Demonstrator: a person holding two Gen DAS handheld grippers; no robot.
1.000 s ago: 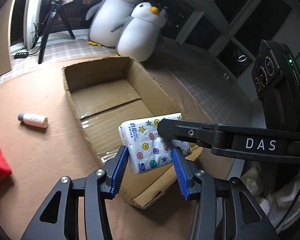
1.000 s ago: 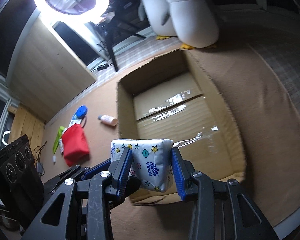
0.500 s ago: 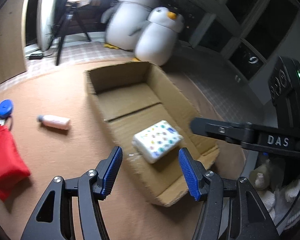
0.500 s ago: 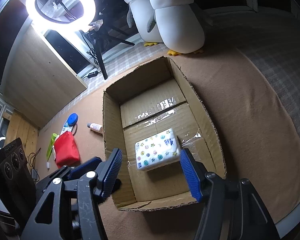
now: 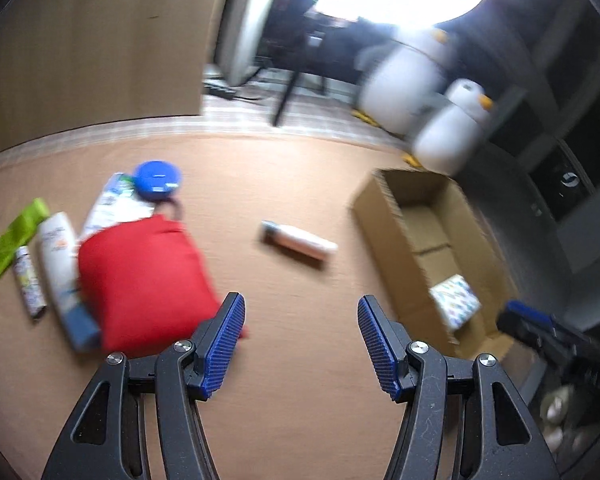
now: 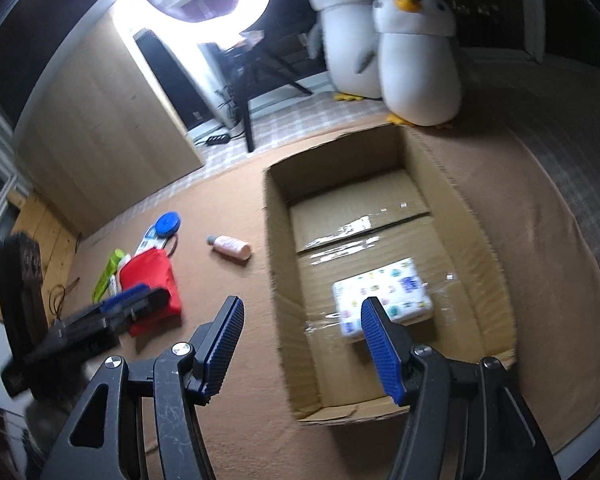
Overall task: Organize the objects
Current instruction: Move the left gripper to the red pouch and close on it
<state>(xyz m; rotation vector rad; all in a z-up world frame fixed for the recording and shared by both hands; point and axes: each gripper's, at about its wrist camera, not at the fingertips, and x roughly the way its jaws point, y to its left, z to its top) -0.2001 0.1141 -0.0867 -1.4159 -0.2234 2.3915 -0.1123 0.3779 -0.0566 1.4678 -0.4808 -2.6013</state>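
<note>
A patterned tissue pack (image 6: 384,292) lies flat on the floor of the open cardboard box (image 6: 277,240). My right gripper (image 6: 302,312) is open and empty over the box's left wall. My left gripper (image 5: 300,308) is open and empty above bare brown carpet, with the red pouch (image 5: 140,276) just left of it and a pink bottle (image 5: 298,240) lying ahead. In the left wrist view the box (image 5: 384,232) sits to the right with the tissue pack (image 5: 456,300) inside. The left wrist view is blurred.
Left of the red pouch lie a white tube (image 5: 58,256), a green packet (image 5: 12,248), a small stick (image 5: 28,280) and a blue disc (image 5: 156,180). Two plush penguins (image 6: 416,60) stand behind the box. A ring light and its stand are at the back.
Both grippers opened and let go of the tissue pack, which now lies in the box. My left gripper swung left toward the loose items; the right pulled back slightly.
</note>
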